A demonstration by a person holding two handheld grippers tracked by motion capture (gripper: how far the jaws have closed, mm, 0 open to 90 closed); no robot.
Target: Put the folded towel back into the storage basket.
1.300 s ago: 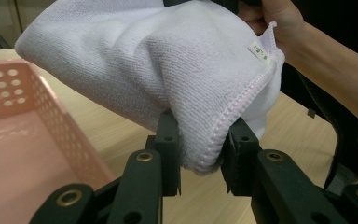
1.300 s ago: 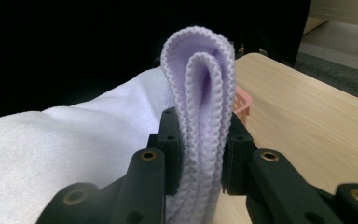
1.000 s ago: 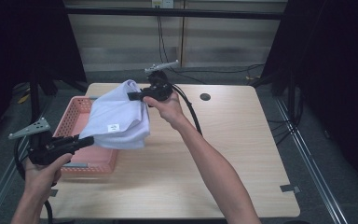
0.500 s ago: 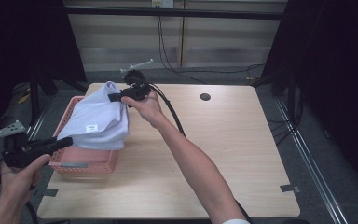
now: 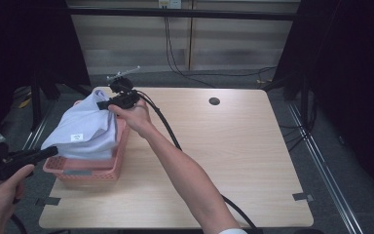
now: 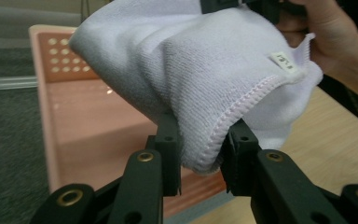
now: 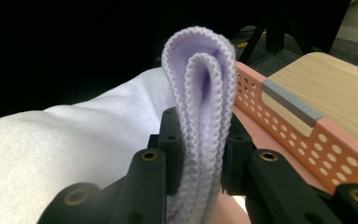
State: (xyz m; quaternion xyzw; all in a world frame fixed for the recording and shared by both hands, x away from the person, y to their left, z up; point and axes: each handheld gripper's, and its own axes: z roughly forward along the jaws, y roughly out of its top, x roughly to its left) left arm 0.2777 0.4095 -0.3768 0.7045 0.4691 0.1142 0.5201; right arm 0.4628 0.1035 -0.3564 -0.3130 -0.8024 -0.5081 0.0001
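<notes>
A folded pale lilac towel [image 5: 85,129] hangs stretched between both grippers over a pink perforated basket [image 5: 90,173] at the table's left edge. My left gripper [image 5: 53,151] is shut on the towel's near corner, low at the left, off the table's side. In the left gripper view the jaws pinch the folded hem of the towel [image 6: 205,93] above the basket [image 6: 74,121]. My right gripper [image 5: 102,104] is shut on the towel's far corner, above the basket's far end. In the right gripper view the doubled edge of the towel [image 7: 203,107] stands up between the jaws, beside the basket's rim [image 7: 303,135].
The wooden table [image 5: 224,161] stretches to the right of the basket, with a dark round hole [image 5: 214,101] near its far edge. The right gripper's black cable [image 5: 165,129] runs across the table along the forearm. Dark stands and floor rails flank the table.
Both grippers have carried the towel leftwards, from above the table's left part to over the basket. The towel hangs lower now, its underside close to the basket.
</notes>
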